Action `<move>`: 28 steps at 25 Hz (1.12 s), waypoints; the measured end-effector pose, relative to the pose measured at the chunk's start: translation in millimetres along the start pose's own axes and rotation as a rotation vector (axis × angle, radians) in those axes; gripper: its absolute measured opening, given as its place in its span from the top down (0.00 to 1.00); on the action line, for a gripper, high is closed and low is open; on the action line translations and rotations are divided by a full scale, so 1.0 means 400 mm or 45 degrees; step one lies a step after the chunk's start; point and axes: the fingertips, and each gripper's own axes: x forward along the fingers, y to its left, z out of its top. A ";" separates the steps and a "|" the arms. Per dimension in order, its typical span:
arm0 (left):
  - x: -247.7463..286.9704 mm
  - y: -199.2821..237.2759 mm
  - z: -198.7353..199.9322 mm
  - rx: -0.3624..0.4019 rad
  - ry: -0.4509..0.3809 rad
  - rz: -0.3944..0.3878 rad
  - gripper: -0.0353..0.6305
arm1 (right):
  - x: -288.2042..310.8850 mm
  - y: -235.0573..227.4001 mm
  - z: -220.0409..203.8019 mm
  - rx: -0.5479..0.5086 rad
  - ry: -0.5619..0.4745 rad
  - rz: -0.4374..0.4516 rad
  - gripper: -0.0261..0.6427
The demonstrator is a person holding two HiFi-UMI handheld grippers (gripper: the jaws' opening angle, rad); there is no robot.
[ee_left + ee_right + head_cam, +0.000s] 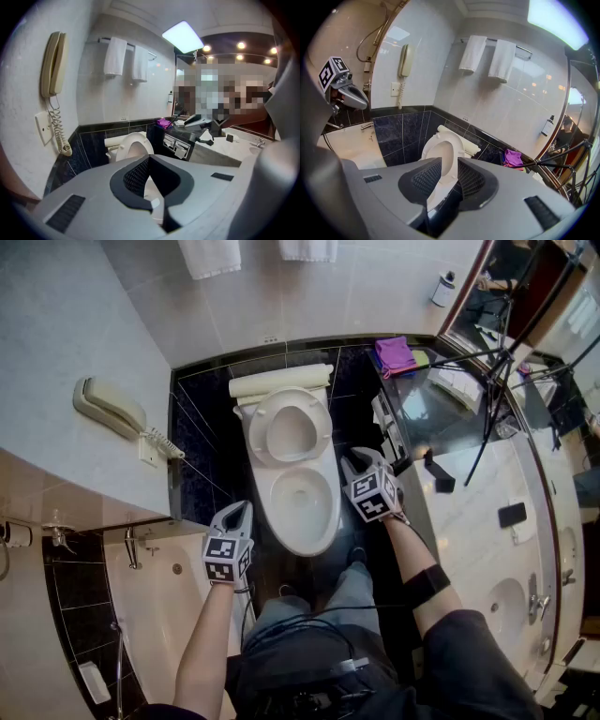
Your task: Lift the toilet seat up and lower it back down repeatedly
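Note:
The white toilet seat [261, 427] stands raised, leaning back toward the cream tank [281, 382], above the open bowl [305, 542]. My left gripper [240, 513] hangs in front of the bowl's left side, clear of it, jaws apart and empty. My right gripper [362, 462] is off the bowl's right side, level with the seat hinge, also open and touching nothing. In the right gripper view the upright seat [450, 139] shows beyond the gap of the right gripper [449, 180]. The left gripper view shows the seat [125, 146] far past the left gripper [151, 176].
A wall phone [111, 407] hangs at the left, with a bathtub [159, 606] below it. On the right is a counter [469, 493] with a purple cloth [394, 354], a black stand [497, 399] and a sink [506, 606]. Towels [208, 254] hang on the back wall.

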 end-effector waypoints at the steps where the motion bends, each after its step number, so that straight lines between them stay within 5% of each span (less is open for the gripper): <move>1: 0.016 0.009 0.001 -0.004 0.000 0.009 0.95 | 0.032 -0.012 0.013 -0.022 -0.001 0.007 0.76; 8: 0.153 0.056 0.009 -0.059 -0.015 0.138 0.95 | 0.281 -0.098 0.069 -0.180 -0.005 0.066 0.64; 19: 0.425 0.070 0.009 -0.110 0.052 0.279 0.95 | 0.661 -0.202 0.077 -0.302 -0.041 0.177 0.64; 28: 0.572 0.104 -0.017 -0.162 0.092 0.329 0.95 | 0.858 -0.164 0.045 -0.437 -0.047 0.269 0.68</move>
